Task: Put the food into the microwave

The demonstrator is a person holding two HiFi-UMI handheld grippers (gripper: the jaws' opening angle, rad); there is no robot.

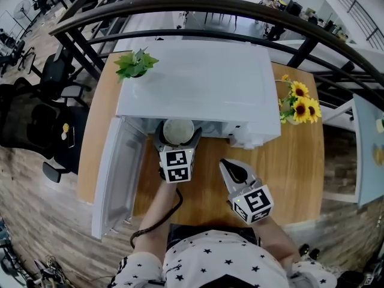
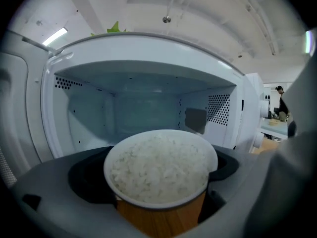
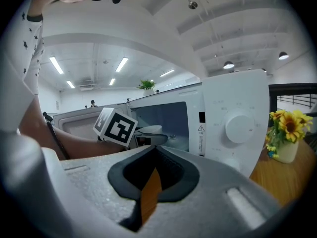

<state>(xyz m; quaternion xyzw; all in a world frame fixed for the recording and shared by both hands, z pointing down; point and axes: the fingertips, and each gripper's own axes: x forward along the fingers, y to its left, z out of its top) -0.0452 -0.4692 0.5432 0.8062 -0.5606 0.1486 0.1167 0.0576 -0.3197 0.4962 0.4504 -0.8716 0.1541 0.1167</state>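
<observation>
Left gripper (image 1: 178, 139) is at the mouth of the microwave (image 1: 198, 80), jaws clamped on either side of a bowl of rice (image 2: 159, 165). The bowl is white-rimmed with an orange-brown wall, and the rice fills it almost to the brim. From the head view the bowl sits right at the oven's front edge, at 12 o'clock from the person, half tucked under the top lip. I can't tell whether it rests on the oven floor.

Look along the left gripper's jaws: the cavity (image 2: 143, 108) opens wide straight ahead. There are perforated vent walls at 9 and 3 o'clock, the upper frame arches over at 12, and there is room on both sides of the rim. The door (image 1: 117, 173) hangs fully open out to 8 o'clock, its edge past the table's left side.

Right gripper (image 1: 231, 165) is at 4 o'clock from the bowl, well apart from it, over bare wood. Its jaws are together at the tips with nothing between them, just a sliver of tabletop showing through below. In its own view the control panel with its round dial (image 3: 239, 128) stands at 2 o'clock.

The wooden table (image 1: 294, 167) carries the oven and a pot of sunflowers (image 1: 298, 101) at 2 o'clock, near the oven's right corner. A green plant (image 1: 136, 63) sits at 11 o'clock on the oven's top corner. A dark railing (image 1: 240, 8) curves behind, there are office chairs (image 1: 36, 125) at 9 o'clock, and plank flooring runs around.
</observation>
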